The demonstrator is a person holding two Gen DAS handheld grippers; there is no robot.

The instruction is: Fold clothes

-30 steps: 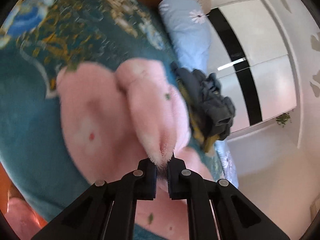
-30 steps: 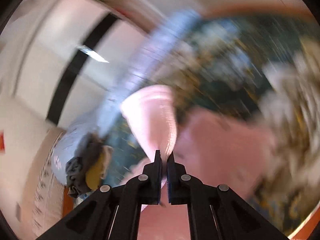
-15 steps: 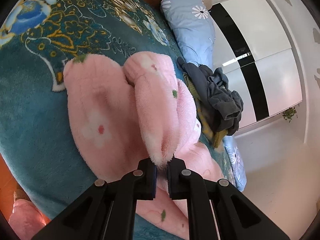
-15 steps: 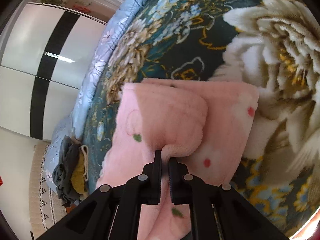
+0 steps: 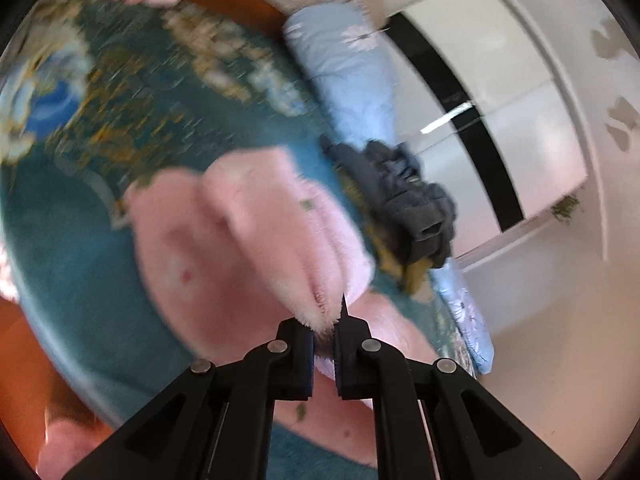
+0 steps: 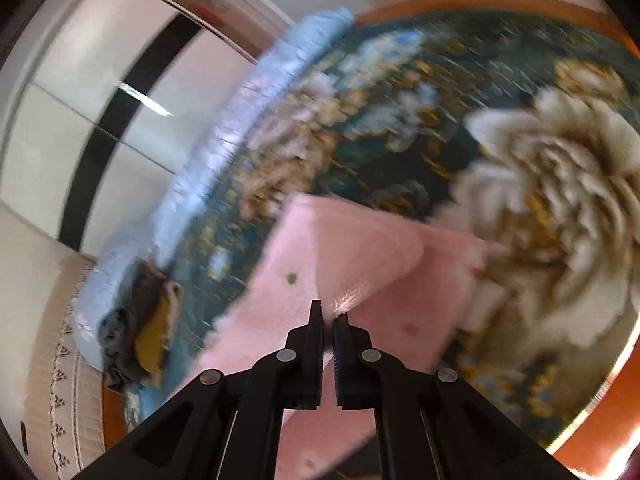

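A bedroom: a bed covered by a teal floral blanket [image 5: 132, 128], with a pale blue flowered quilt [image 5: 348, 68] along its far edge and white wardrobe doors with a black stripe [image 5: 476, 128] behind. The task's thing, a fluffy pink garment [image 5: 224, 248] with small red and green spots, lies on the blanket near the bed's near edge, partly doubled over itself. The left hand-held gripper [image 5: 325, 330] is closed on a plush pink fold, its fuzzy edge bulging between the black fingers. The right hand-held gripper [image 6: 328, 328] is likewise pinched shut on a pink edge [image 6: 352, 264], lifted so that one layer arches over the layer below. Compared with half a second earlier, both views have gone from sharp to smeared, and in the left view the raised fold sits a little differently against the blanket; this suggests both held edges are being carried across in a fold, not yet laid down. A heap of dark grey and yellow clothes [image 5: 404, 204] waits near the quilt, apparently unfolded. The fold in hand appears mid-way; setting the edges down squarely looks to be the next need.
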